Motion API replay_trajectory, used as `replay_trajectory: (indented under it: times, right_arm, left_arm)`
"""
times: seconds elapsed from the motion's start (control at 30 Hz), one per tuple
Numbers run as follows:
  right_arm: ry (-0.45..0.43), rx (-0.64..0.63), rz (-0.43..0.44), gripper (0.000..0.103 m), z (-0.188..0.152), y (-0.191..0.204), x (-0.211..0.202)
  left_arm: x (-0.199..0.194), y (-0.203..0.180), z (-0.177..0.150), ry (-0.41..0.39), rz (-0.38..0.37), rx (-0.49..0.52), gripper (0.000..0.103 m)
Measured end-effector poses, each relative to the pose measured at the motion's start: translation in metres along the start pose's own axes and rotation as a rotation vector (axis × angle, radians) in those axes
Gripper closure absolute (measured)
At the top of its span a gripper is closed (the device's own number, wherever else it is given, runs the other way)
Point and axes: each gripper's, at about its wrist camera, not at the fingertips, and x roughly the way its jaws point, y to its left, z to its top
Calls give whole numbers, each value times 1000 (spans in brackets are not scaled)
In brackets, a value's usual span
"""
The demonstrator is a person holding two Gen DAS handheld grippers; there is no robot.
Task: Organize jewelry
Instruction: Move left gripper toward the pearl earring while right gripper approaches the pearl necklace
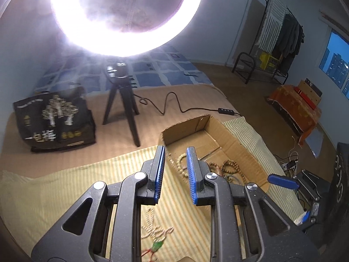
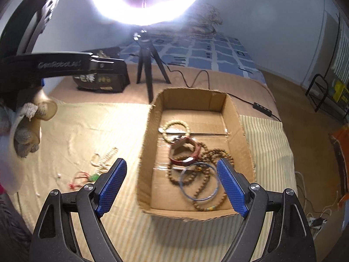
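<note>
On the striped cloth [image 2: 130,229] covering the bed sits an open cardboard box [image 2: 152,131]. Inside it lie a pale bead bracelet [image 2: 174,124] at the far end, a red bangle [image 2: 185,152] in the middle, and brown bead strings [image 2: 209,174] with a clear blue bangle [image 2: 199,182] at the near end. Left of the box, on the cloth, lie a white bead necklace [image 2: 104,157] and a red-corded green pendant [image 2: 92,177]. The right gripper [image 2: 172,187] hangs over the box's near end, jaws spread wide and empty. The left gripper [image 1: 174,168] hovers above the cloth near the box's left wall; its jaws stand narrowly apart with nothing between them. A ring light [image 1: 122,17] on a tripod [image 1: 122,102] glares at the far side.
</note>
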Motion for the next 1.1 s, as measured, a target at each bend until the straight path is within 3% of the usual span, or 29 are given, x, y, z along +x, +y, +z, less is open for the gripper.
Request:
replay_trajectory:
  times: [0.27, 0.57, 0.87, 1.0, 1.1]
  right_arm:
    - [-14, -5, 54, 19, -1, 33, -5]
    - [25, -13, 147, 19, 0, 61, 12]
    - [102, 5, 215, 19, -1, 84, 50]
    - [146, 19, 237, 36, -2, 90, 68]
    - [180, 10, 248, 37, -3, 99, 85]
  left_arm:
    - [-58, 35, -33, -4, 49, 6, 84]
    - [-98, 81, -93, 37, 89, -45, 84]
    - [-92, 103, -148, 124, 75, -83, 84]
    - [-78, 107, -167, 174, 48, -95, 84]
    - [-67, 106, -178, 206, 31, -90, 84]
